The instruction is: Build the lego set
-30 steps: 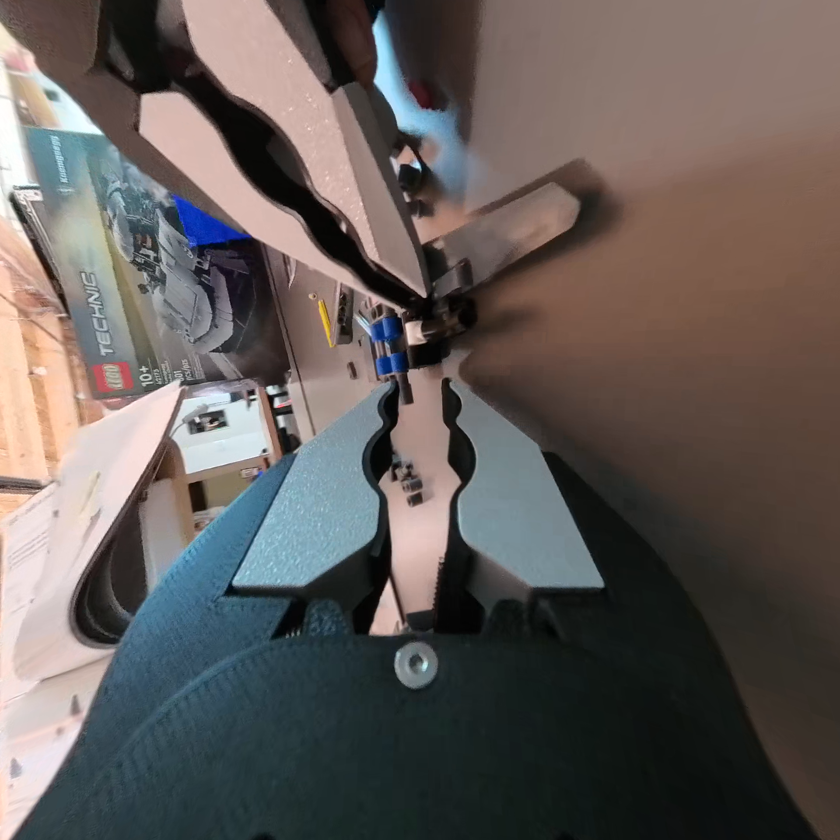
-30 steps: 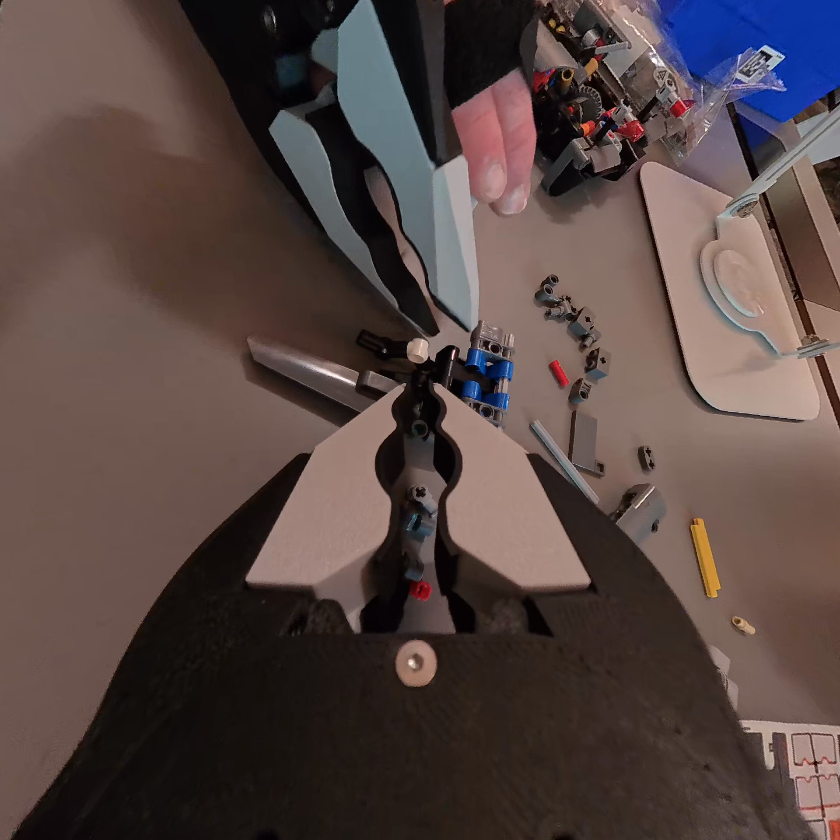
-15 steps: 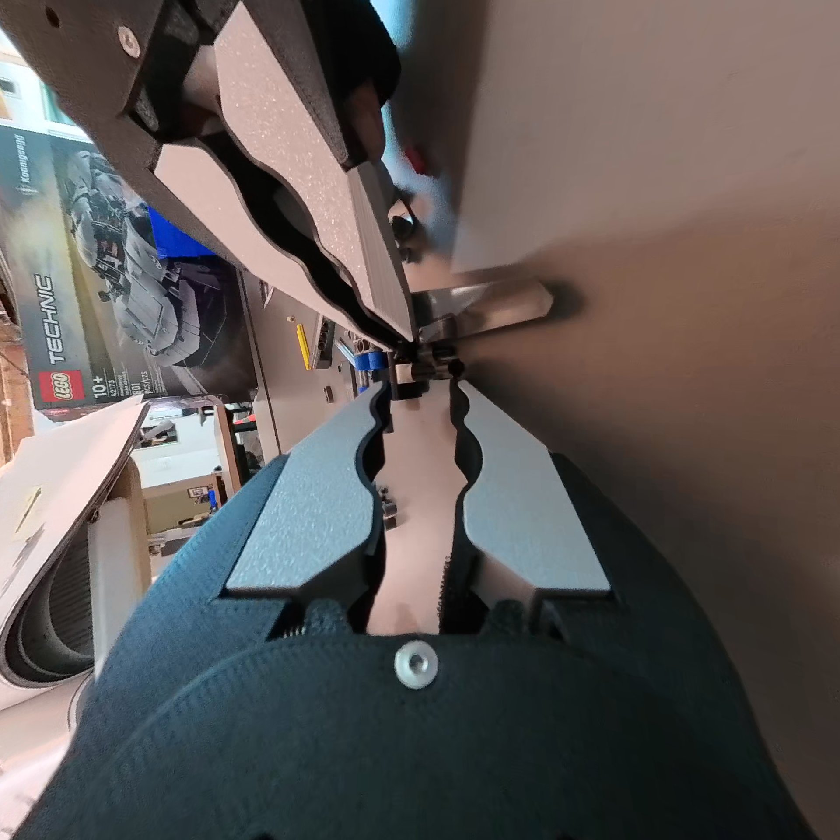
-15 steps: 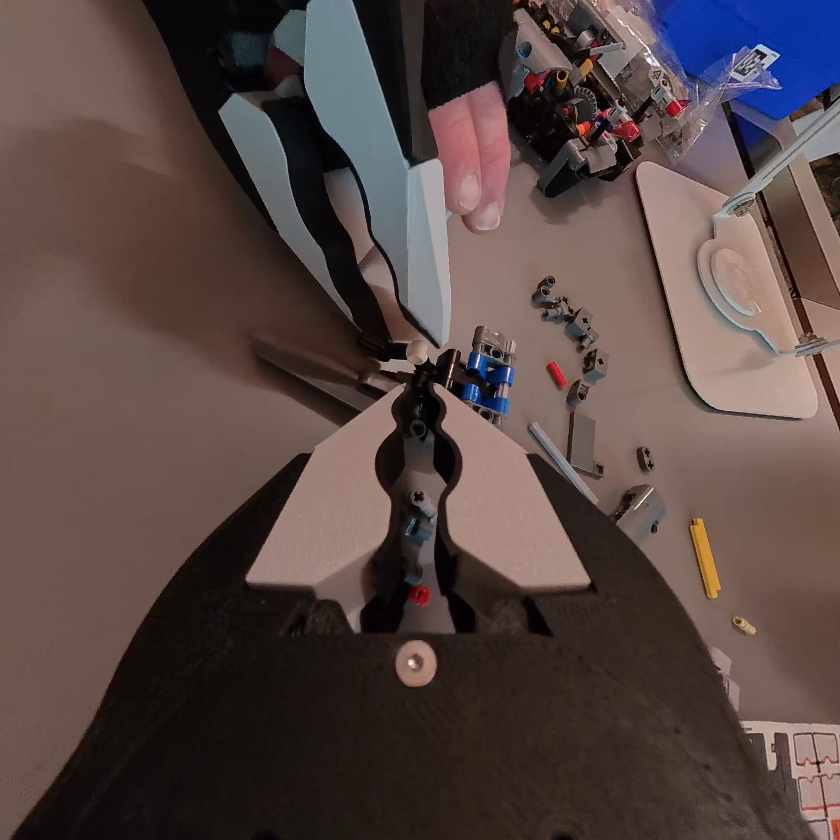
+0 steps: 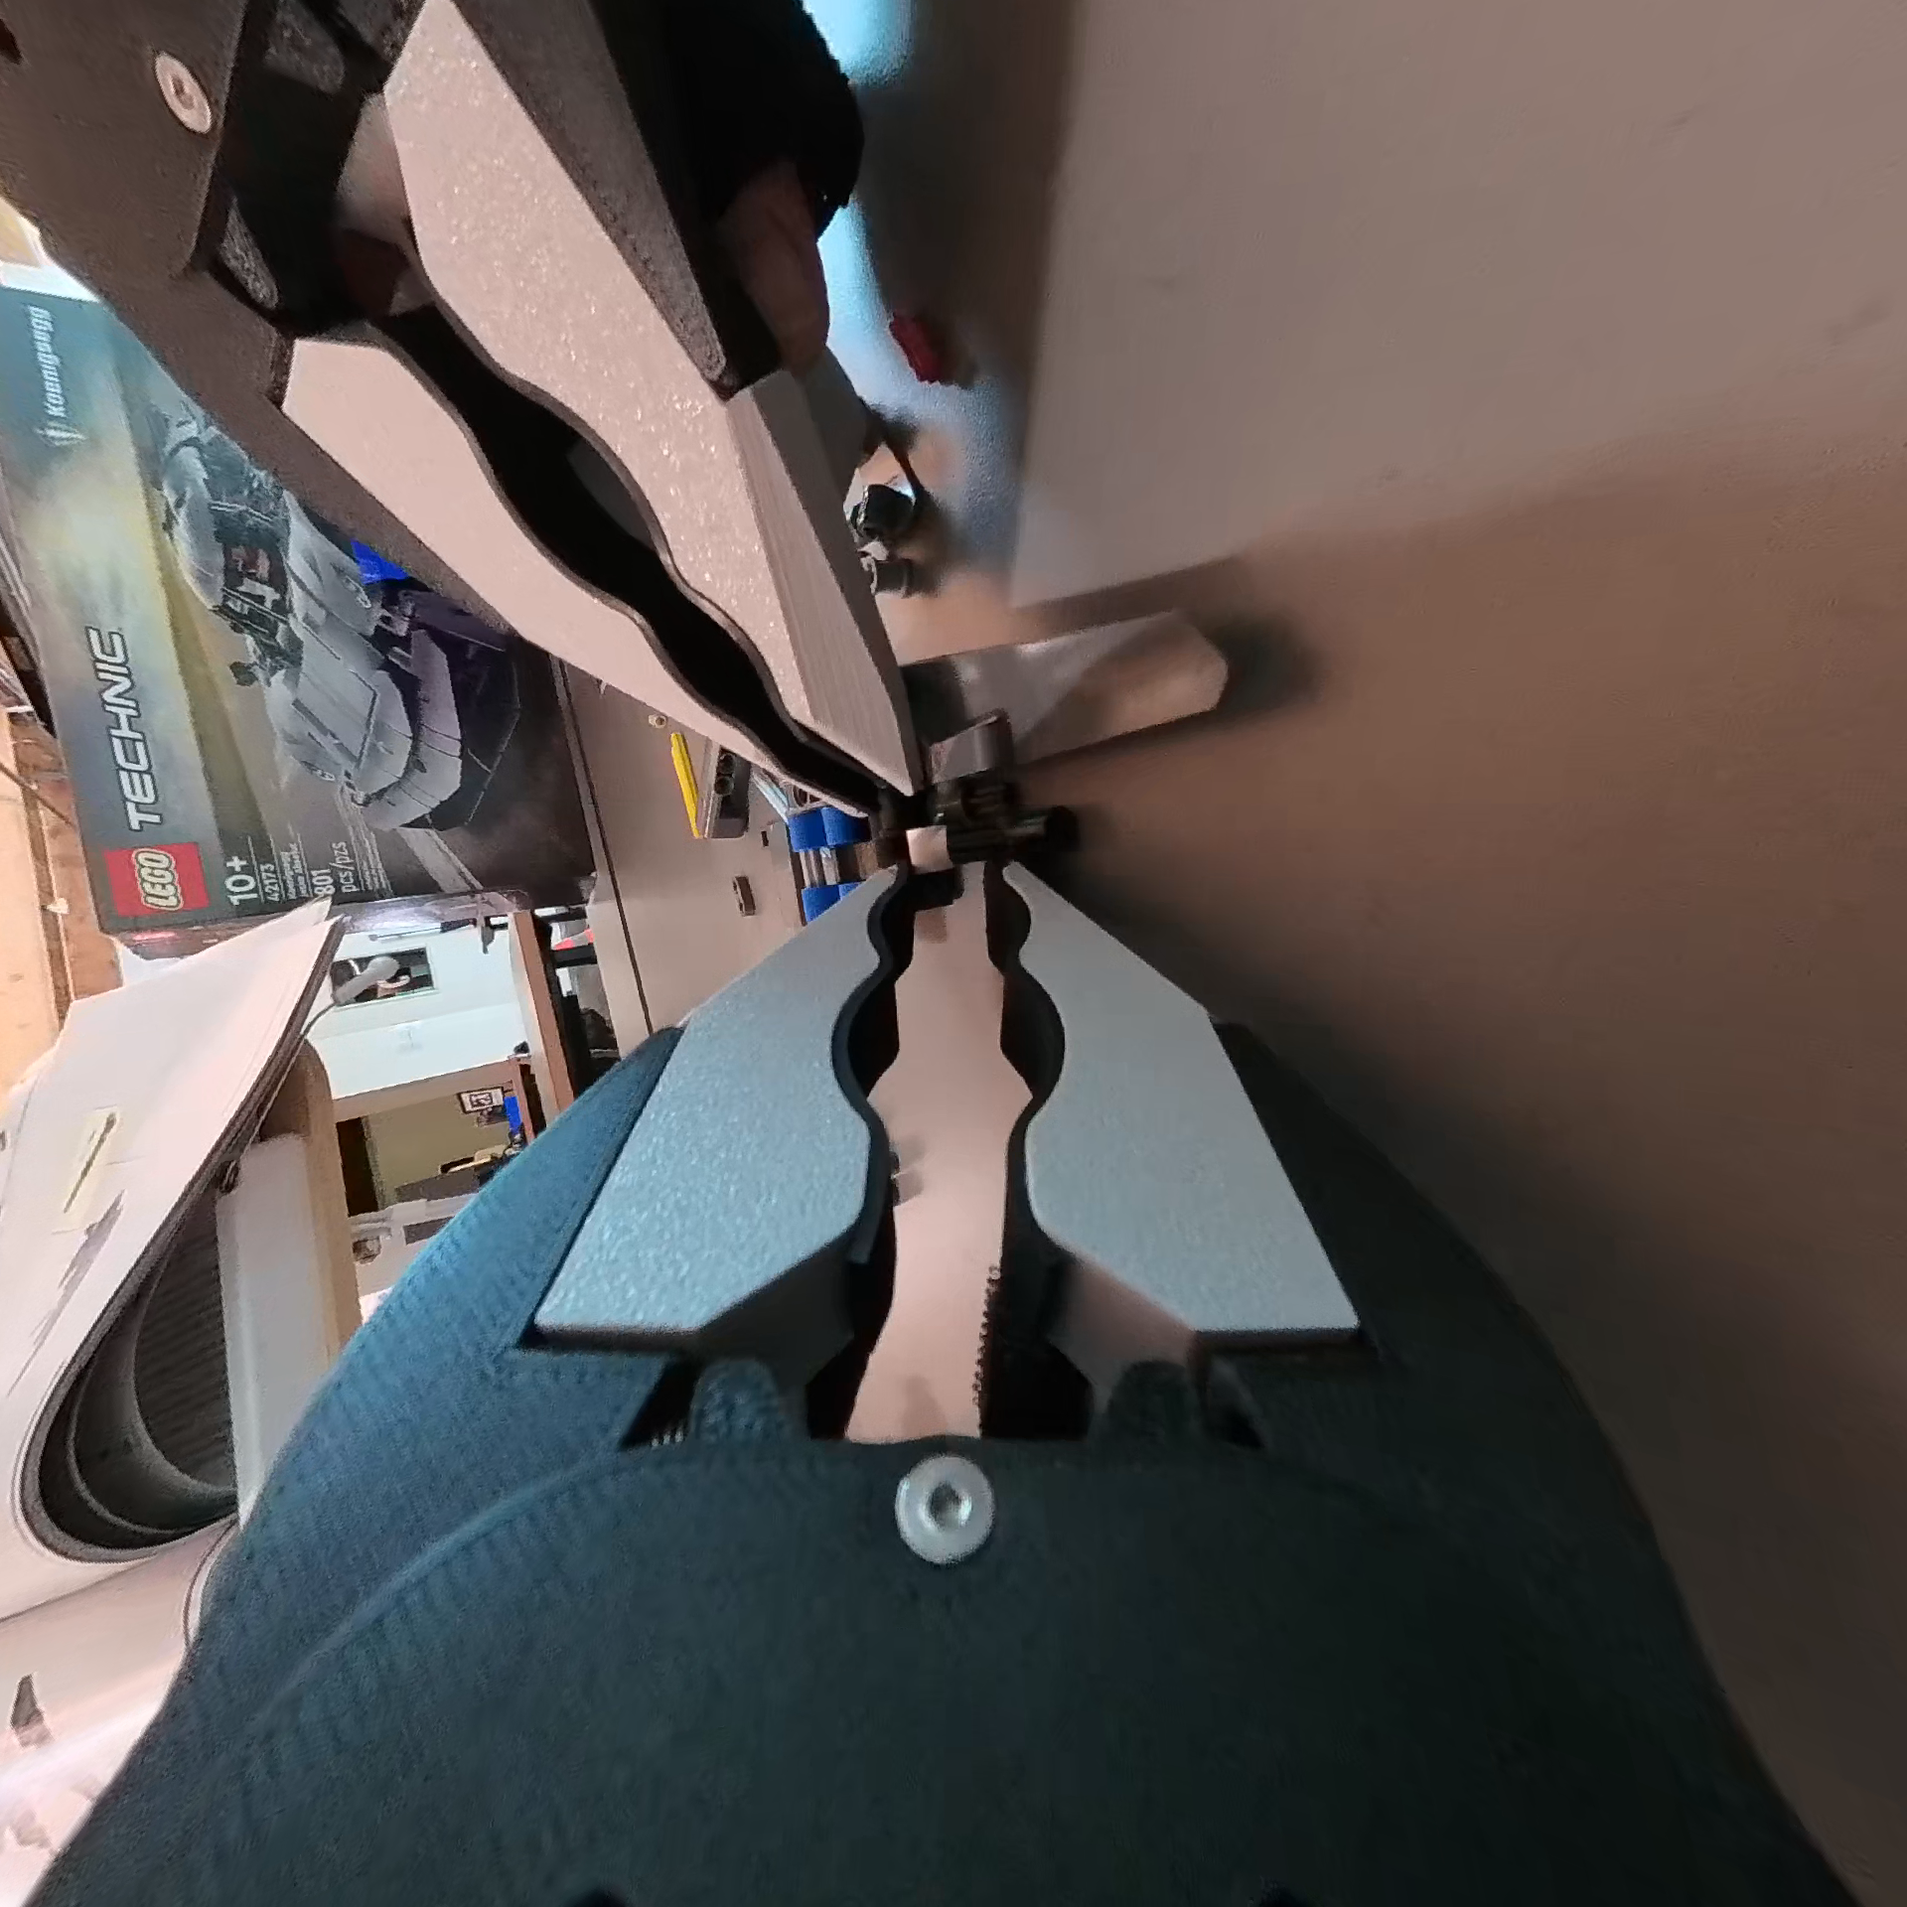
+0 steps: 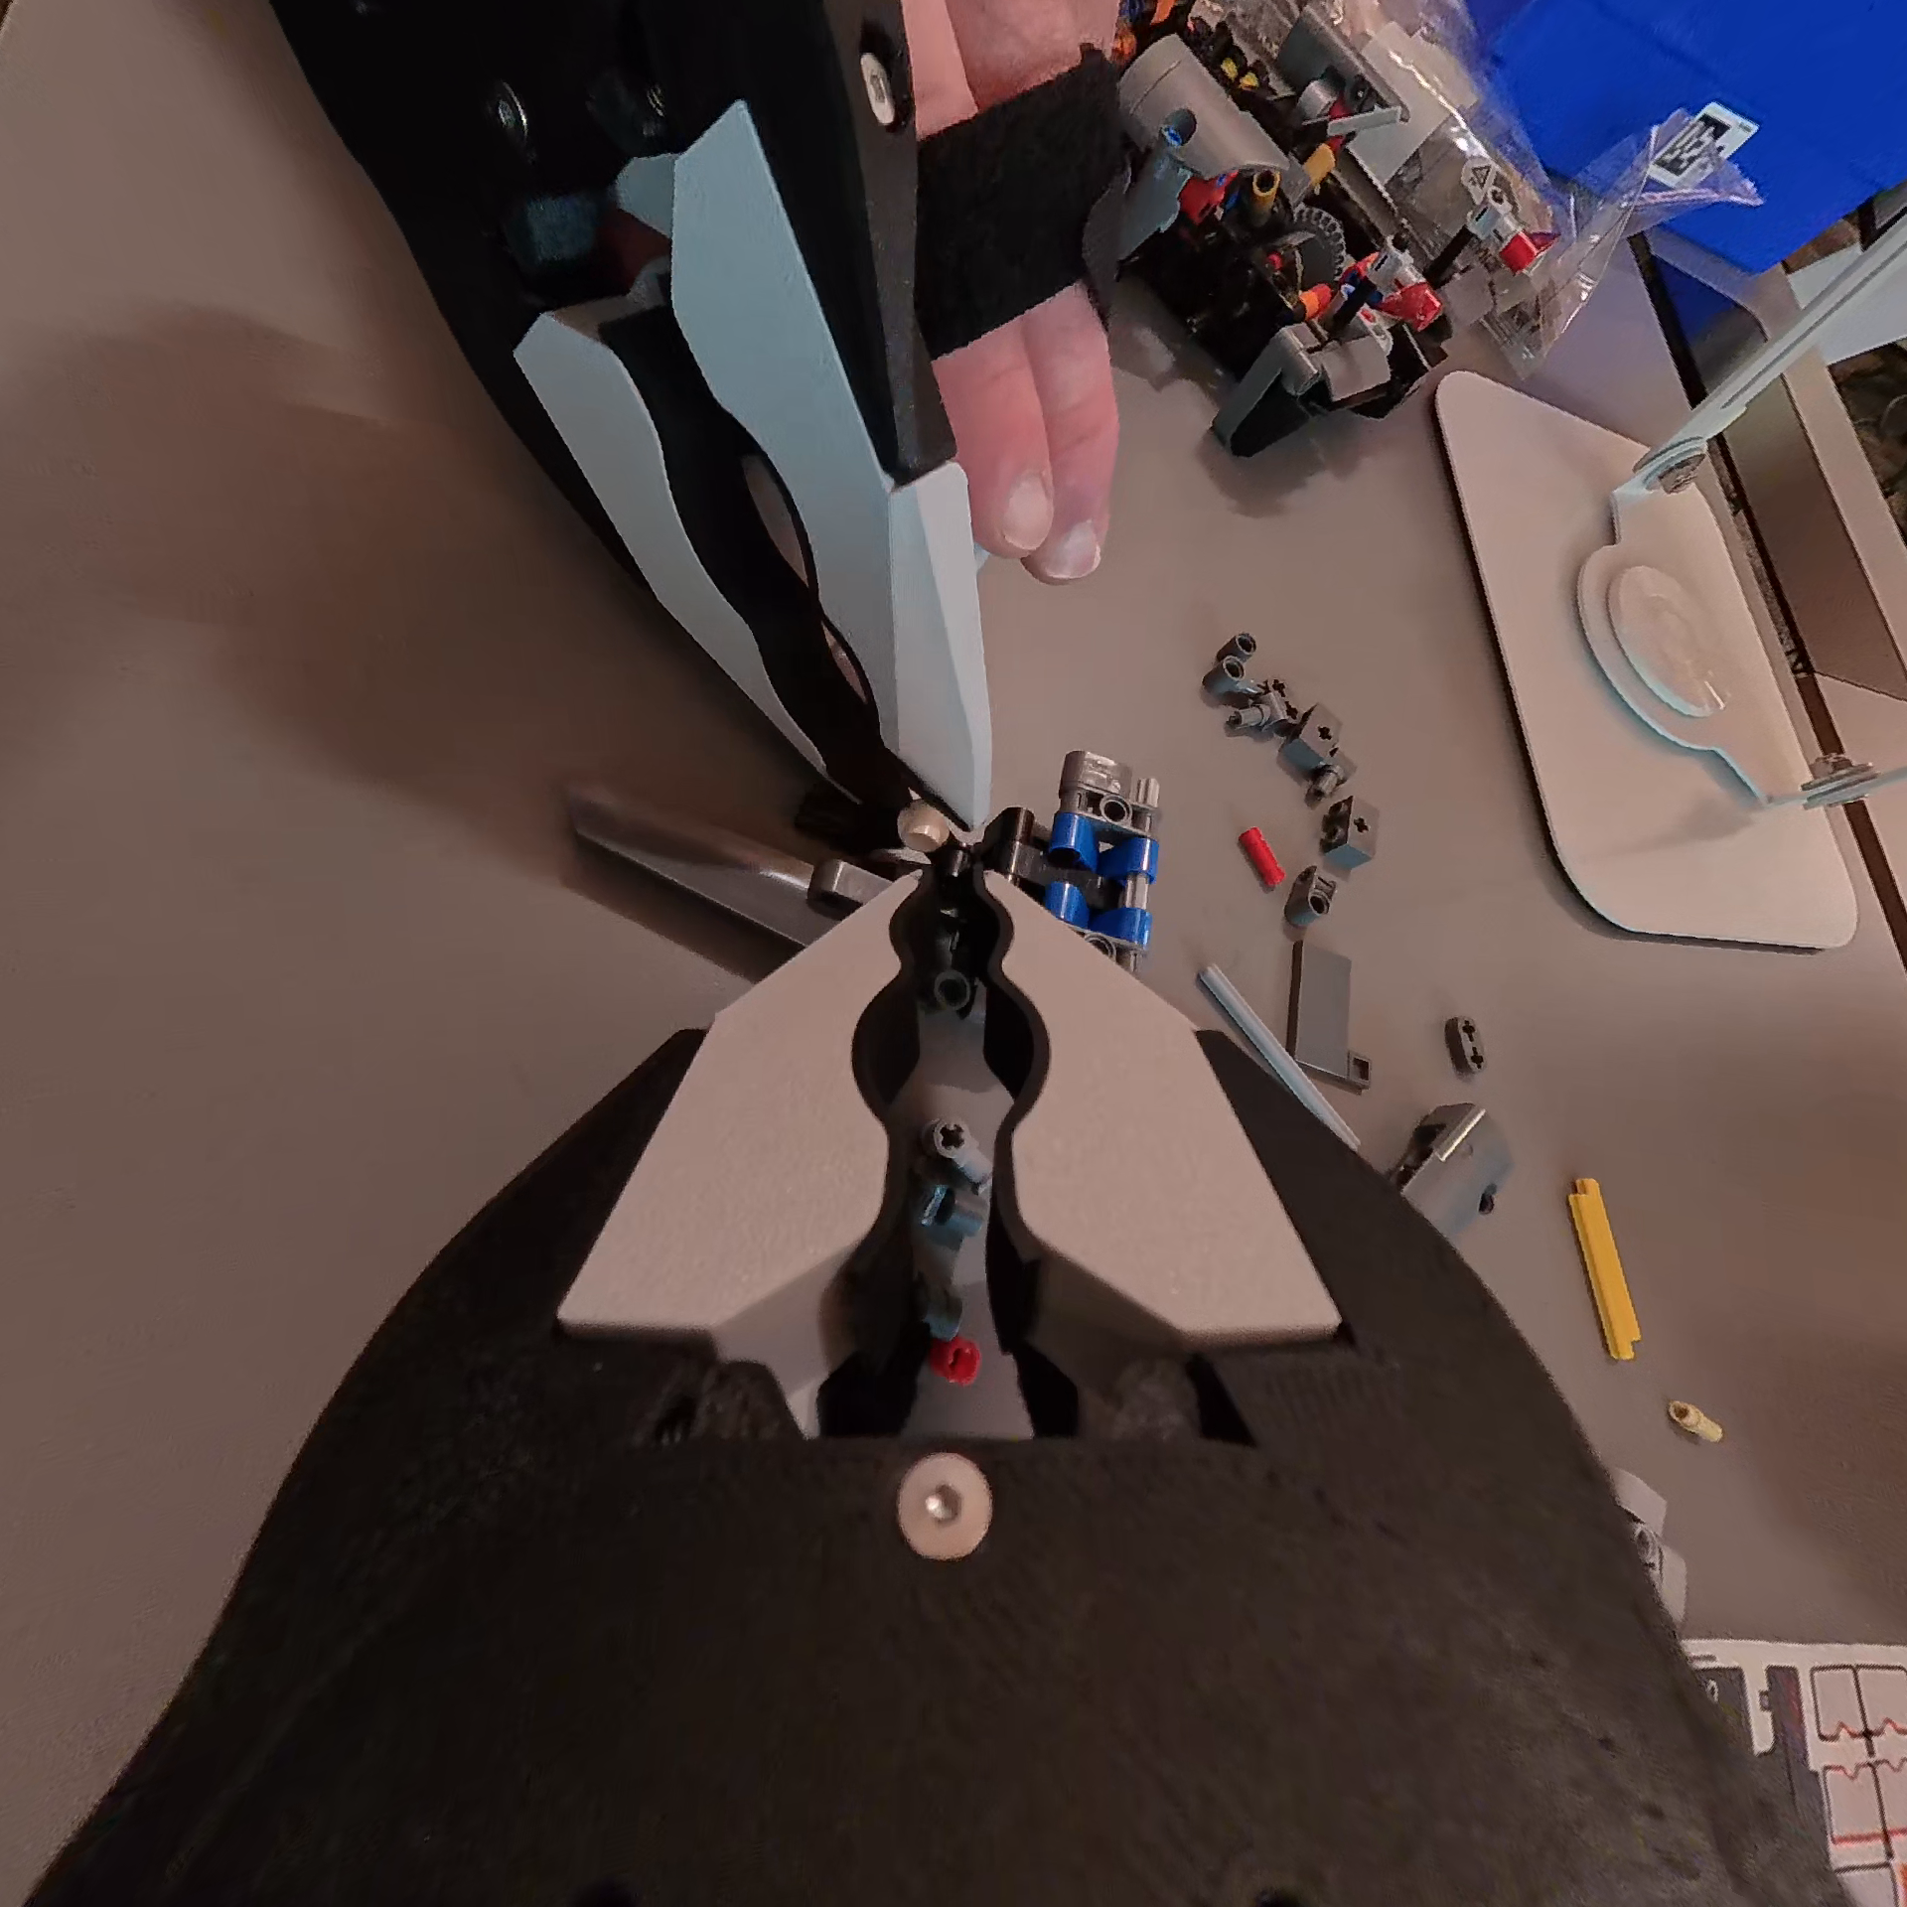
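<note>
1. The right gripper (image 6: 955, 867) was closed on a black piece (image 6: 951, 934), gripped at the fingertips above the table (image 6: 310, 929).
2. The left gripper (image 5: 944, 877) stood narrowly parted, its tips just beside a cream pin (image 6: 918, 826); whether they touched it could not be told.
3. A blue-and-grey assembly (image 6: 1099, 872) lay on the table, touching the black piece's far end.
4. A grey blade part (image 6: 712, 862) lay just left of the tips.
5. Loose grey pieces (image 6: 1290, 722), a red pin (image 6: 1261, 857) and a yellow axle (image 6: 1603, 1269) lay scattered toward the table's right side.
6. A bag of parts (image 6: 1393, 186) sat at the far edge.
7. The set's box (image 5: 279, 660) stood beyond.
</note>
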Demonstrator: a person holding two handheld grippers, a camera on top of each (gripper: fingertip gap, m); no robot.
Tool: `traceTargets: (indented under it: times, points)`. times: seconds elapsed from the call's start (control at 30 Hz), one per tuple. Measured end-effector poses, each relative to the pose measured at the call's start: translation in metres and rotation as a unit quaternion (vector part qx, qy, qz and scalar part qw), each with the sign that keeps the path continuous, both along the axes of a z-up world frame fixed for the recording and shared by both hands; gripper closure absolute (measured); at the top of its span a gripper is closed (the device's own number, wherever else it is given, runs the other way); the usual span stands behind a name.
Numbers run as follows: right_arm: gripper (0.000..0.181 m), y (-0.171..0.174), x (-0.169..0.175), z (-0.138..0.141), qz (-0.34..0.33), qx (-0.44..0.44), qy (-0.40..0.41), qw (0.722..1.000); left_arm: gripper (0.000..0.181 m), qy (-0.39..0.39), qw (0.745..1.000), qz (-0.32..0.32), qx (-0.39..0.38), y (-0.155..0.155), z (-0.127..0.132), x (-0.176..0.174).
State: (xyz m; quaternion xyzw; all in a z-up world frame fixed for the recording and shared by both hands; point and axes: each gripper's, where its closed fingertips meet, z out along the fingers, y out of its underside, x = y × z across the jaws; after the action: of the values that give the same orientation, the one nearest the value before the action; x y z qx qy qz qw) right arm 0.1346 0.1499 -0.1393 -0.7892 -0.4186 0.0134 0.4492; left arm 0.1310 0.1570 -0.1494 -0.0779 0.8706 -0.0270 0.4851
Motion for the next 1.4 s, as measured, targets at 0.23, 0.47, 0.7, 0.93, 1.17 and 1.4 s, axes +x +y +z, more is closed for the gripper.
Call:
traceTargets:
  times: [0.23,0.47,0.7,0.93,1.17,1.4]
  points:
    - [0.179,0.0,0.0,0.0,0.001,0.001,0.0,1.0,0.17,0.003,1.0,0.002,0.004,0.004,0.0,-0.001]
    - [0.175,-0.001,-0.001,0.003,0.003,0.004,0.01,1.0,0.169,0.012,1.0,0.009,0.006,0.008,0.001,-0.003]
    - [0.174,-0.001,0.009,0.013,-0.008,0.016,0.018,1.0,0.167,0.033,0.999,0.013,-0.005,0.011,0.001,-0.009]
    - [0.165,-0.003,0.025,0.019,-0.026,0.001,0.052,0.998,0.168,0.039,0.999,0.031,-0.003,0.02,0.001,-0.009]
    - [0.147,-0.006,0.031,0.004,-0.036,-0.048,0.057,0.997,0.168,0.045,0.998,0.04,-0.028,0.025,0.001,-0.009]
    - [0.141,-0.007,0.025,-0.004,-0.025,-0.063,0.049,0.997,0.166,0.032,0.997,0.066,-0.026,0.032,0.002,-0.002]
